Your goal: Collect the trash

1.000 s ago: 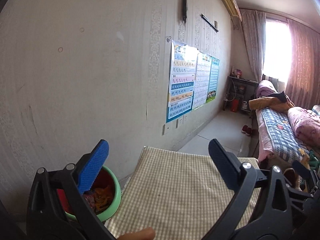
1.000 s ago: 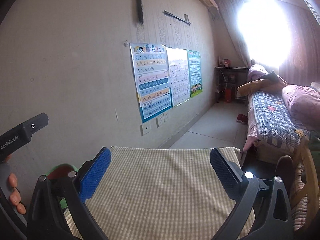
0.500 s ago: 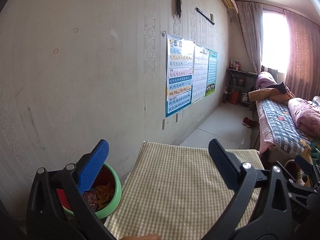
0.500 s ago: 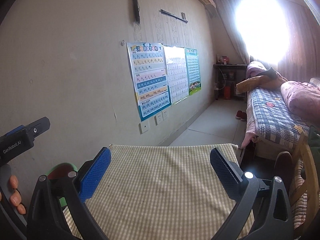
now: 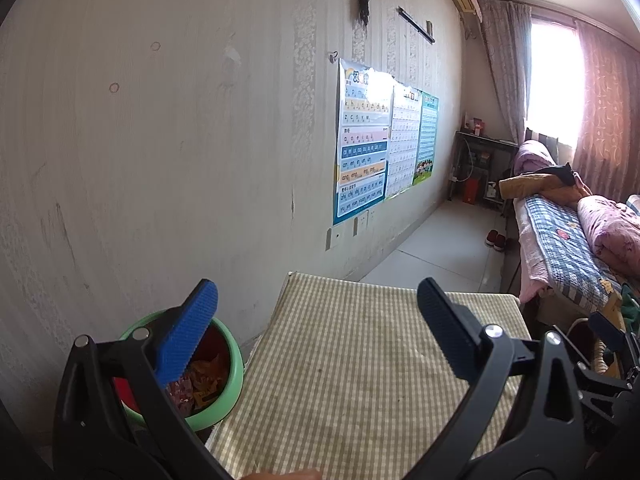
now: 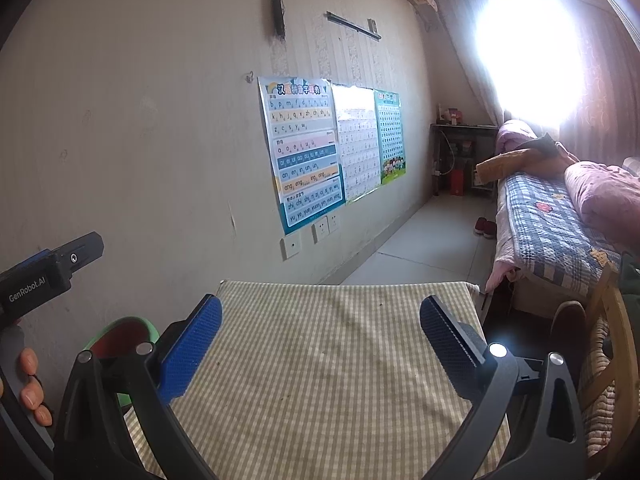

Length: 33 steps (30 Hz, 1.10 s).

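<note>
Both grippers, left (image 5: 316,312) and right (image 6: 320,328), hover with jaws apart and empty over the bare checked table (image 5: 352,368), while the trash sits in the green bin (image 5: 230,376) at the left one's 8 o'clock, nearer that hand.

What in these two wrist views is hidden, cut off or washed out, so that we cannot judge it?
1. Green bin: in the left wrist view the left claw covers part of its contents; the right wrist view shows only a piece of the rim.
2. Window: washed out by glare in the right wrist view.
3. Checked tablecloth: its near edge is cut off by the frame and the right claw.
</note>
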### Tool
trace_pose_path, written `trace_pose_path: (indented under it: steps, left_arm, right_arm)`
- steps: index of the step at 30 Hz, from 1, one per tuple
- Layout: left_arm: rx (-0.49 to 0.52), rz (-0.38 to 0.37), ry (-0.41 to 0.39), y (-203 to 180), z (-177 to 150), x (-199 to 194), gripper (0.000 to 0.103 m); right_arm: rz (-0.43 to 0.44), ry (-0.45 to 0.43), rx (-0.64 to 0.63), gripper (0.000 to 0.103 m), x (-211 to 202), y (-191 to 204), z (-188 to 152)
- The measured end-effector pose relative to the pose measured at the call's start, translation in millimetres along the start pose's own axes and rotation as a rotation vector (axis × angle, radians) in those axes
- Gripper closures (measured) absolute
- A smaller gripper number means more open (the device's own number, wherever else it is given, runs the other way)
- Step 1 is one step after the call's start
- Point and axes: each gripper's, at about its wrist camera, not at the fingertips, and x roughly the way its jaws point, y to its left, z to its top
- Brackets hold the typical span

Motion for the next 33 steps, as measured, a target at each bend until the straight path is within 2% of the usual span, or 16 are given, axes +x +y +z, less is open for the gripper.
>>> trace_pose_path:
  steps: [14,26,31,33]
  left_arm:
    - [-0.008,-0.003,0.032,4,-6,6,0.005]
    - [-0.007,-0.019,0.075,5,-13,15,0.005]
    - [-0.005,-0.037,0.101,6,-18,18,0.005]
    - [0.001,-0.037,0.112,10,-22,20,0.005]
  right_arm:
    - [0.006,0.023,-0.009,0.007,4,0,-4]
    - [0.002,0.092,-0.014,0.007,17,-6,-21]
    - [-0.019,0.209,-0.026,0.007,45,-16,-47]
    - [-0.076,0.288,-0.021,0.007,68,-31,-71]
